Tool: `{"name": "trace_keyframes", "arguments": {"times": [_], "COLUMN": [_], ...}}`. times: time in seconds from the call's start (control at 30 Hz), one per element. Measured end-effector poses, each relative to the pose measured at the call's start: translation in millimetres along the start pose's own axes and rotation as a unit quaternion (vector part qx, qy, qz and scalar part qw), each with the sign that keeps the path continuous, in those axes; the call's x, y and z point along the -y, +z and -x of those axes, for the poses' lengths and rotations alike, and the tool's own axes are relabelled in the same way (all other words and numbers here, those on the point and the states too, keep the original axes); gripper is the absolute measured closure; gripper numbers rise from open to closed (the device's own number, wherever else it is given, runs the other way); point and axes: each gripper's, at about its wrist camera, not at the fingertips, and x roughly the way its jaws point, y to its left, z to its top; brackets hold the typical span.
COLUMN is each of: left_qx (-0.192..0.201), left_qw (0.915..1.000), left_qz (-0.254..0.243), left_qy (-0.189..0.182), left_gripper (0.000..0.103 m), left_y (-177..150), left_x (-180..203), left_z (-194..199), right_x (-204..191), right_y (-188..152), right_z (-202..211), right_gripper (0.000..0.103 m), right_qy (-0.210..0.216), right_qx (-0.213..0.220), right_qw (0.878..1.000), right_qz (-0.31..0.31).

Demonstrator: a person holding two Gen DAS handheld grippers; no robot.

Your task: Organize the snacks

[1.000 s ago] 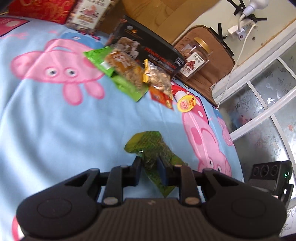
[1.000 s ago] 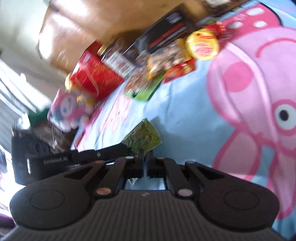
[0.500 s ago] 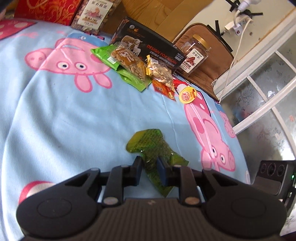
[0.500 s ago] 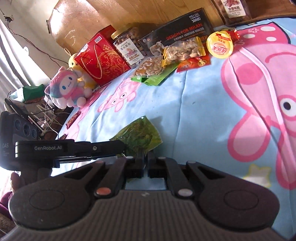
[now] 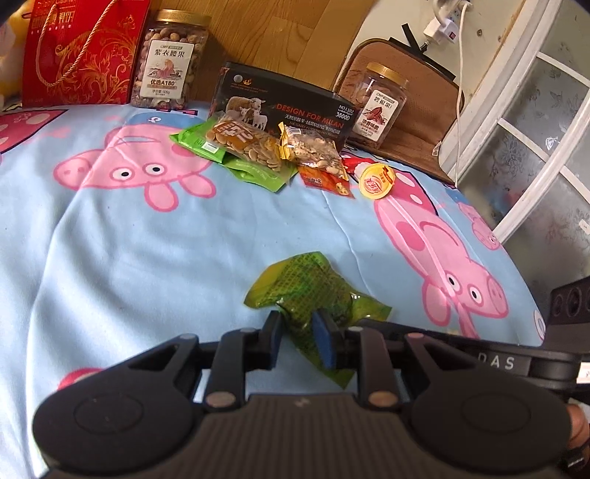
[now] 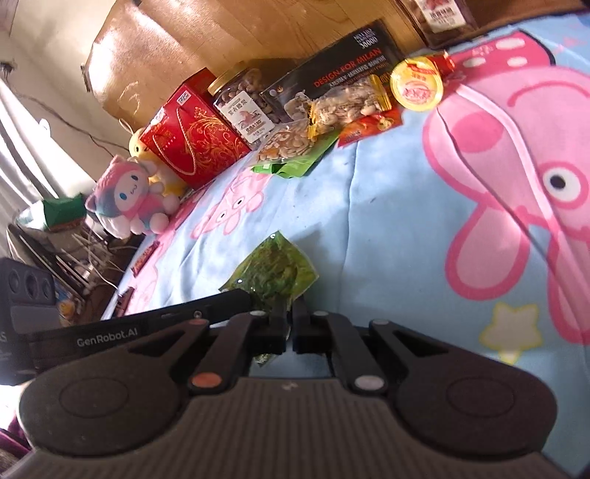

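Green snack packet (image 5: 313,291) pinched by both grippers' fingers (image 5: 273,331).

The green packet (image 6: 274,274) has its near end hidden behind the right tool (image 6: 289,326). The red gift bag (image 5: 83,51) and a jar (image 6: 440,16) are cut by the top edges. Small print on the jar labels is unreadable.

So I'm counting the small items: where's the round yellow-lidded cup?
The round yellow-lidded cup lies on the blue pig-print sheet, at the right end of the snack pile, beside the red packet and before the black box.
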Motion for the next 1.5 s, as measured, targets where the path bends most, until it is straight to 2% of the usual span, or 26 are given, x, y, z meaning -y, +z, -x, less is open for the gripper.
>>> {"name": "trace_keyframes", "arguments": {"times": [0.1,0.23,0.53,0.6,0.63,0.7,0.83,0.93,1.03,1.1,1.2,1.3,1.43,1.47,1.5], "left_qx": [0.0,-0.001,-0.003,-0.003,-0.003,0.007,0.055,0.055,0.049,0.043,0.016,-0.009,-0.029,-0.031,-0.031], "left_qw": [1.0,1.0,0.9999,0.9999,0.9998,0.9991,0.9954,0.9968,0.9981,0.9986,0.9982,0.9968,0.9962,0.9961,0.9963], "left_qz": [0.0,0.0,-0.013,-0.014,-0.014,-0.024,-0.078,-0.055,-0.019,-0.002,0.025,0.029,0.031,0.034,0.036], "left_qy": [0.0,-0.007,0.0,-0.003,-0.015,-0.033,-0.016,-0.017,-0.032,-0.029,-0.053,-0.074,-0.076,-0.074,-0.072], "left_gripper": [0.084,0.092,0.092,0.092,0.099,0.1,0.1,0.1,0.097,0.091,0.083,0.071,0.059,0.055,0.054], "left_y": [-1,0,15,26,33,51,89,115,120,115,104,95,85,82,79], "left_x": [0,0,2,0,0,6,27,17,-9,-23,-36,-34,-30,-30,-29], "left_z": [0,1,-10,-13,-15,-14,-13,-17,-14,-16,-26,-39,-51,-53,-53], "right_x": [-11,-19,-15,-19,-21,-26,-37,-33,-16,-4,19,27,31,31,31], "right_y": [-2,0,10,16,22,37,65,86,88,84,81,74,67,64,63], "right_z": [2,6,-5,-5,-6,-9,-18,-25,-23,-24,-23,-23,-21,-21,-21], "right_gripper": [0.098,0.098,0.098,0.098,0.098,0.098,0.1,0.101,0.101,0.097,0.095,0.094,0.093,0.091,0.086], "right_qy": [-0.019,-0.034,-0.04,-0.04,-0.034,-0.024,-0.019,-0.023,-0.03,-0.038,-0.023,-0.024,-0.012,-0.011,-0.01], "right_qx": [0.013,0.04,0.049,0.055,0.057,0.06,0.095,0.104,0.1,0.09,0.078,0.068,0.055,0.053,0.052], "right_qw": [0.999,0.995,0.993,0.991,0.991,0.99,0.983,0.982,0.984,0.987,0.994,0.996,0.998,0.998,0.998], "right_qz": [0.04,0.081,0.103,0.113,0.118,0.127,0.159,0.155,0.142,0.13,0.074,0.049,0.028,0.027,0.025]}}
